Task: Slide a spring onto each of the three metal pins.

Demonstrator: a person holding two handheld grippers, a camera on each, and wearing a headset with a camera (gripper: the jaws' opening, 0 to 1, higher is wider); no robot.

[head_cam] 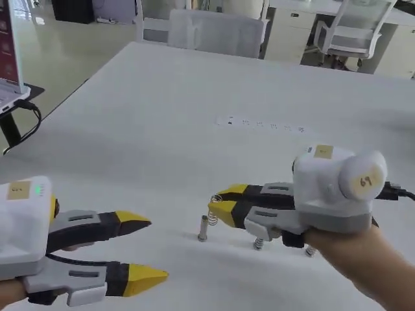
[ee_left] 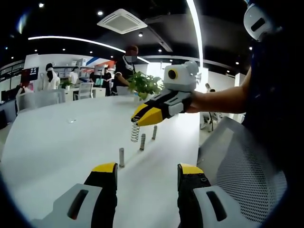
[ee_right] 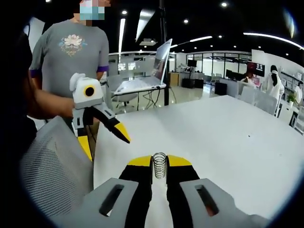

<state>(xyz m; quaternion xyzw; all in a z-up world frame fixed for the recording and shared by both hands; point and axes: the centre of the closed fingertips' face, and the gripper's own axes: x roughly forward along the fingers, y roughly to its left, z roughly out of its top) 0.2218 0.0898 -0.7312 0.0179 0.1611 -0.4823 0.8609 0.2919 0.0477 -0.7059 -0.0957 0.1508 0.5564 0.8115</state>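
Three short metal pins stand in a row on the white table. The leftmost pin (head_cam: 203, 229) (ee_left: 121, 156) is bare. The middle pin (head_cam: 259, 243) (ee_left: 142, 141) and the right pin (head_cam: 310, 250) (ee_left: 154, 132) each look ringed by a spring at the base. My right gripper (head_cam: 218, 205) (ee_right: 160, 160) is shut on a spring (head_cam: 213, 214) (ee_left: 135, 130) (ee_right: 160, 167), which hangs just above and right of the bare pin. At the near left, my left gripper (head_cam: 149, 249) (ee_left: 147, 168) is open and holds nothing; the bare pin is ahead of its jaws.
A recessed socket strip (head_cam: 259, 123) lies in the table's middle. White chairs (head_cam: 217, 29) stand at the far edge, and a laptop (head_cam: 6, 65) on a stand at far left. A grey mesh chair (ee_left: 247, 166) is close behind the pins.
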